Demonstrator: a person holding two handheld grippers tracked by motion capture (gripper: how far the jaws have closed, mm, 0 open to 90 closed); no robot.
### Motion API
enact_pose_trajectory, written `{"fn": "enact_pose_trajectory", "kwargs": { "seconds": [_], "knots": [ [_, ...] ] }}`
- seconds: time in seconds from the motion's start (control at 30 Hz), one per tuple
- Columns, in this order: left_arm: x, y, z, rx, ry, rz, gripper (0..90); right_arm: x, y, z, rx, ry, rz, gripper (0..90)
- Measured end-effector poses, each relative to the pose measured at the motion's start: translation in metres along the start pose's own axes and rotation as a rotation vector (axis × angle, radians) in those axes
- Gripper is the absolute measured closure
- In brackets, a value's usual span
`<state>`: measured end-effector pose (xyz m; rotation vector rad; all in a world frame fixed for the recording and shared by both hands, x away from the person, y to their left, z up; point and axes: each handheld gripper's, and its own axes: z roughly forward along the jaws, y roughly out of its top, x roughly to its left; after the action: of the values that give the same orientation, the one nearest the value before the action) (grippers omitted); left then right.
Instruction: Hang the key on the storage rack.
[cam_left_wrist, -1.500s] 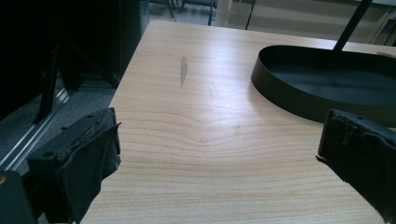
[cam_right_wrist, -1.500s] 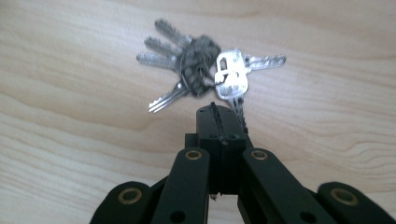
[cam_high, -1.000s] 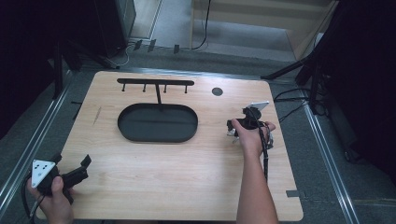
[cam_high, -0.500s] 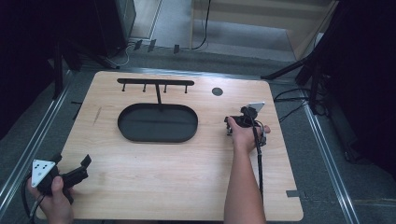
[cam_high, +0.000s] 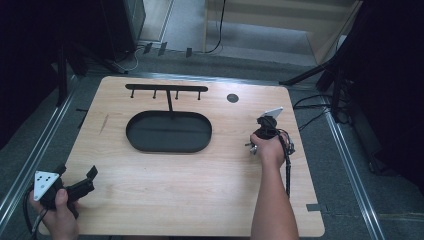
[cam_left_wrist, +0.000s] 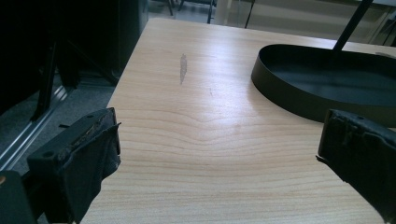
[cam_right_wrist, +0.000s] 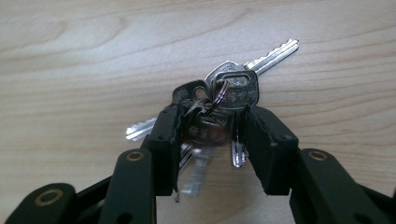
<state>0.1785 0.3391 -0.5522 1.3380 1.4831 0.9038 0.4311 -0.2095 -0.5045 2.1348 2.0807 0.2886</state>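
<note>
The counter (cam_high: 200, 200) carries a black oval tray (cam_high: 169, 132) with a hook rack (cam_high: 166, 88) rising behind it, likely where the keys are meant to hang. Near the edge, the left gripper (cam_left_wrist: 219, 158) idles with fingers spread wide, nothing between them, tray just beyond. The right gripper (cam_right_wrist: 212, 140) grasps a bunch of keys (cam_right_wrist: 219, 100), fingers clenched around the ring; from above the person's hand (cam_high: 270, 147) hides that detail
</note>
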Motion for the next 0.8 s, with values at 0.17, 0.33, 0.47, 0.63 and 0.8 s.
{"fn": "enact_pose_trajectory", "kwargs": {
  "seconds": [0.17, 0.33, 0.47, 0.63, 0.8],
  "knots": [
    [0.0, 0.0, 0.0, 0.0, -0.001, -0.001, 0.0, -0.01, -0.005, -0.003, 0.005, 0.091, -0.221, 57.9],
    [0.0, 0.0, 0.0, 0.0, 0.0, 0.001, 0.0, -0.012, -0.007, -0.005, -0.02, 0.025, -0.269, 37.1],
    [0.0, 0.0, 0.0, 0.002, 0.0, 0.003, 0.0, -0.015, -0.004, -0.008, -0.007, 0.048, -0.101, 17.4],
    [0.0, 0.0, 0.0, 0.001, -0.001, 0.003, 0.0, -0.005, -0.004, -0.001, 0.009, 0.028, 0.035, 13.5],
    [0.0, 0.0, 0.0, -0.002, -0.005, -0.005, 0.0, 0.004, -0.007, 0.007, -0.006, -0.007, 0.06, 13.6]
  ]
}}
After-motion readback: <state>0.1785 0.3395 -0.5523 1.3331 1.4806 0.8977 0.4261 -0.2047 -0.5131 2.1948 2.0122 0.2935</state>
